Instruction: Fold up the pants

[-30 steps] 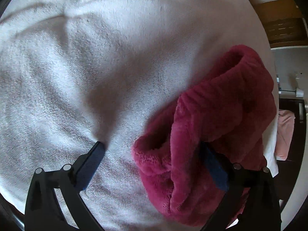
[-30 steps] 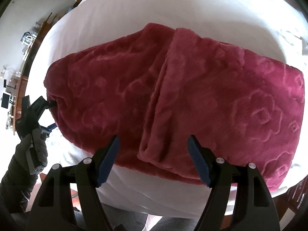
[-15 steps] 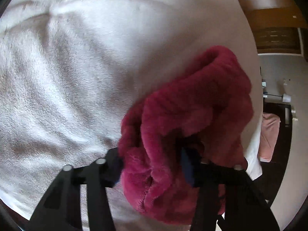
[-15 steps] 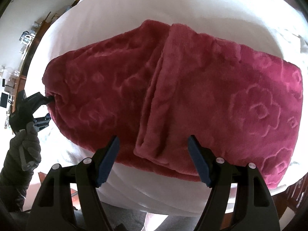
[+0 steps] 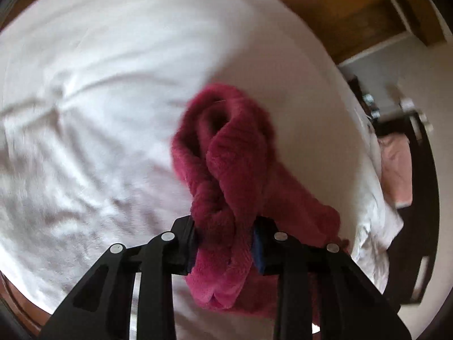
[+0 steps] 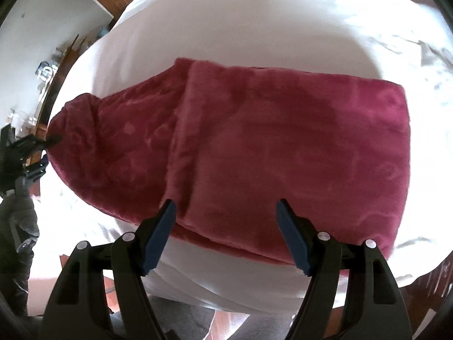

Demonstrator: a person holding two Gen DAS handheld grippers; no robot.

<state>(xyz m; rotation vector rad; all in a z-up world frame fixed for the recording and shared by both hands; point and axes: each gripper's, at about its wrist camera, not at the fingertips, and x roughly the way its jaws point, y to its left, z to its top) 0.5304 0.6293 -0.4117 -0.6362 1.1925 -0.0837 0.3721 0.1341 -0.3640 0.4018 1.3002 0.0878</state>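
- A bed spread with a white sheet (image 6: 254, 28) fills both views, with wooden furniture and a pale wall at the edges
- The pants (image 6: 254, 147), plush crimson fleece, lie across the sheet already folded into a long band, one layer lapped over the other
- The left gripper (image 5: 225, 243) has just been closing; its jaws are now clamped on a bunched end of the fleece, which bulges up between them
- A second ago those jaws stood wide, one finger on bare sheet and one against the cloth; now the end is gathered and lifted off the sheet, so the next fold looks begun
- In the right wrist view that end has drawn into a raised peak at the far left
- The right gripper (image 6: 226, 233) hangs with its jaws apart over the near edge, holding nothing, as it did a second ago; it has shifted along the pants
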